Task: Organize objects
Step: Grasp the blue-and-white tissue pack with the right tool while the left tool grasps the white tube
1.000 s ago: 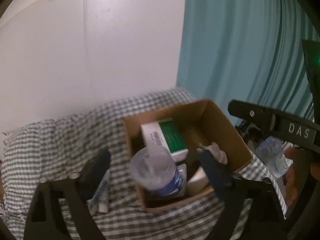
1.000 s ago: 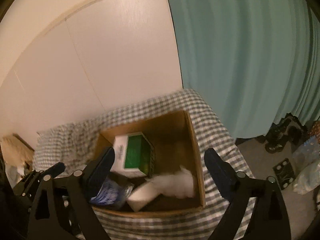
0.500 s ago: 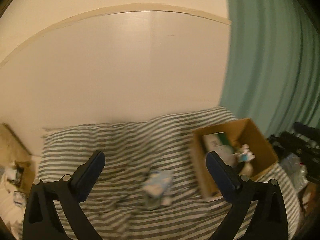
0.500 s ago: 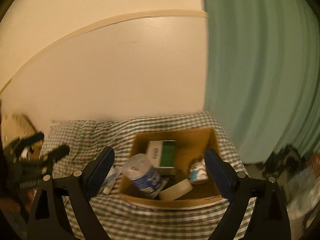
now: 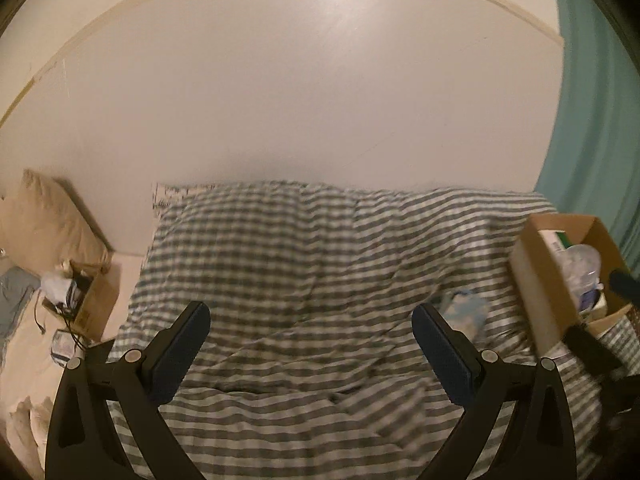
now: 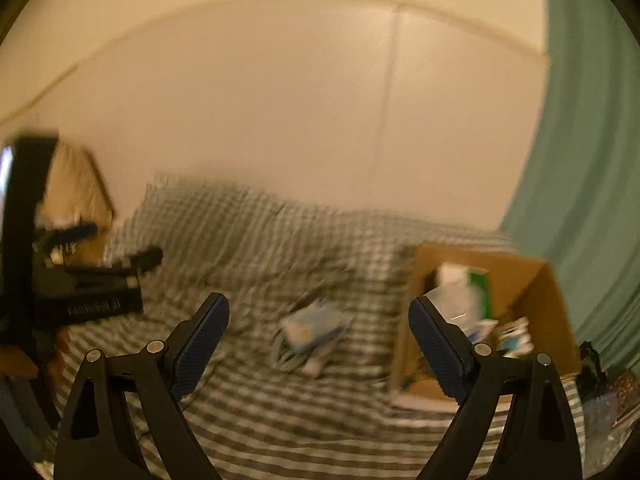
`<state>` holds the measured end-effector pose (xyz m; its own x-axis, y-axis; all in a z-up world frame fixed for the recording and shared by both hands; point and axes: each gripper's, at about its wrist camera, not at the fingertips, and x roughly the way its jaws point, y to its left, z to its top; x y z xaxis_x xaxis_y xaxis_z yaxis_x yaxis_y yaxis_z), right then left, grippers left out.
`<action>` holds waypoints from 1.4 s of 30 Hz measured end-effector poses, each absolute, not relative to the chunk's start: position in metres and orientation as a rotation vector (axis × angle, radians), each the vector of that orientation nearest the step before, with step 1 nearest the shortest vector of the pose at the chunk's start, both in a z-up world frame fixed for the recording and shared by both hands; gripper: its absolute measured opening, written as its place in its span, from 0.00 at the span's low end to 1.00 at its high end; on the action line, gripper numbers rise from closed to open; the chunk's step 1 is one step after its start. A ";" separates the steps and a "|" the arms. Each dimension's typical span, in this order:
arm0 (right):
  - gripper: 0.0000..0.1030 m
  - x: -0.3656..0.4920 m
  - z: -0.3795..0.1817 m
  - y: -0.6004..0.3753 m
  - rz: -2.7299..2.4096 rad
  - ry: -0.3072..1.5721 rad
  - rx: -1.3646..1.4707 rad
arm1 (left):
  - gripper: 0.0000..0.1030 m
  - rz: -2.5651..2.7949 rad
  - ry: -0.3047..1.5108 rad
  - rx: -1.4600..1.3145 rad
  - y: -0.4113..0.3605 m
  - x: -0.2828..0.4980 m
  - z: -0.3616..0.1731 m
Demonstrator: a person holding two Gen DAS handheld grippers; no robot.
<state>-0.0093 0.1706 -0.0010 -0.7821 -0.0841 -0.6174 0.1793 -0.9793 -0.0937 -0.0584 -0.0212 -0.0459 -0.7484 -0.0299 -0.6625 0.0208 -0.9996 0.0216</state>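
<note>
A brown cardboard box [image 5: 536, 280] [image 6: 532, 300] stands on the checked bedspread at the right. It holds a green and white carton [image 6: 476, 280], a clear plastic bottle [image 5: 582, 268] and small white items. A light blue packet [image 6: 312, 326] [image 5: 466, 312] lies on the spread left of the box. My left gripper [image 5: 310, 344] is open and empty, held above the middle of the bed. My right gripper [image 6: 318, 340] is open and empty, above the packet. The left gripper also shows in the right wrist view [image 6: 112, 280], at the left.
The checked bedspread [image 5: 300, 260] covers the bed against a white wall. A teal curtain [image 6: 592, 160] hangs at the right. A small open box of clutter [image 5: 76, 296] sits on the floor at the left, beside a beige pillow [image 5: 44, 212].
Both grippers have pulled back and swung left, away from the cardboard box. The box has gone from centre view to the right edge. Both stay open and empty.
</note>
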 end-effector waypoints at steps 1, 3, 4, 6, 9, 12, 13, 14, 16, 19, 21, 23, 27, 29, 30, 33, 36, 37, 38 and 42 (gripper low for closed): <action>0.89 -0.017 -0.014 0.162 -2.817 0.255 1.009 | 1.00 -2.908 -0.010 1.114 -0.025 -0.060 -0.051; 0.89 -0.030 -0.033 0.156 -2.810 0.274 1.085 | 1.00 -2.895 0.003 1.140 -0.032 -0.066 -0.061; 0.89 -0.042 -0.046 0.154 -2.805 0.258 1.137 | 1.00 -2.888 0.004 1.153 -0.035 -0.069 -0.067; 0.89 -0.063 -0.070 0.155 -2.799 0.217 1.231 | 1.00 -2.872 -0.005 1.173 -0.038 -0.074 -0.076; 0.89 -0.085 -0.096 0.150 -2.802 0.194 1.348 | 1.00 -2.847 -0.016 1.194 -0.043 -0.081 -0.090; 0.89 -0.107 -0.127 0.146 -2.782 0.168 1.458 | 1.00 -2.820 0.004 1.225 -0.050 -0.088 -0.103; 0.89 -0.115 -0.136 0.145 -2.780 0.181 1.494 | 1.00 -2.815 0.019 1.238 -0.052 -0.090 -0.107; 0.89 -0.119 -0.140 0.143 -2.775 0.194 1.516 | 1.00 -2.811 0.035 1.253 -0.053 -0.092 -0.111; 0.89 -0.129 -0.149 0.142 -2.755 0.189 1.566 | 1.00 -2.805 0.055 1.281 -0.053 -0.096 -0.119; 0.84 -0.139 -0.155 0.143 -2.744 0.176 1.582 | 1.00 -2.795 0.036 1.310 -0.047 -0.099 -0.127; 0.72 -0.142 -0.160 0.144 -2.735 0.179 1.602 | 1.00 -2.799 0.026 1.322 -0.041 -0.100 -0.129; 0.68 -0.139 -0.160 0.149 -2.723 0.143 1.598 | 1.00 -2.810 0.018 1.327 -0.035 -0.100 -0.129; 0.63 -0.121 -0.144 0.156 -2.742 0.123 1.540 | 1.00 -2.825 0.008 1.333 -0.022 -0.098 -0.126; 0.63 -0.107 -0.129 0.162 -2.753 0.112 1.492 | 1.00 -2.835 0.006 1.339 -0.014 -0.097 -0.125; 0.63 -0.100 -0.120 0.165 -2.759 0.112 1.472 | 1.00 -2.844 0.001 1.345 -0.007 -0.096 -0.124; 0.63 -0.079 -0.094 0.179 -2.763 0.084 1.424 | 1.00 -2.845 -0.032 1.379 0.014 -0.097 -0.125; 0.63 -0.070 -0.075 0.186 -2.788 0.091 1.383 | 1.00 -2.864 -0.049 1.415 0.036 -0.098 -0.127; 0.63 -0.067 -0.066 0.189 -2.799 0.100 1.361 | 1.00 -2.871 -0.052 1.423 0.043 -0.098 -0.128; 0.63 -0.063 -0.059 0.191 -2.807 0.107 1.346 | 1.00 -2.877 -0.058 1.433 0.050 -0.099 -0.129; 0.63 -0.057 -0.040 0.203 -2.838 0.108 1.293 | 1.00 -2.896 -0.099 1.471 0.075 -0.102 -0.134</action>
<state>-0.0573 0.2025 -0.0397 -0.6565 0.0093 -0.7543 0.0482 -0.9974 -0.0542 -0.1019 0.0747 -0.1343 -0.5854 0.0687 -0.8078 -0.1239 -0.9923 0.0054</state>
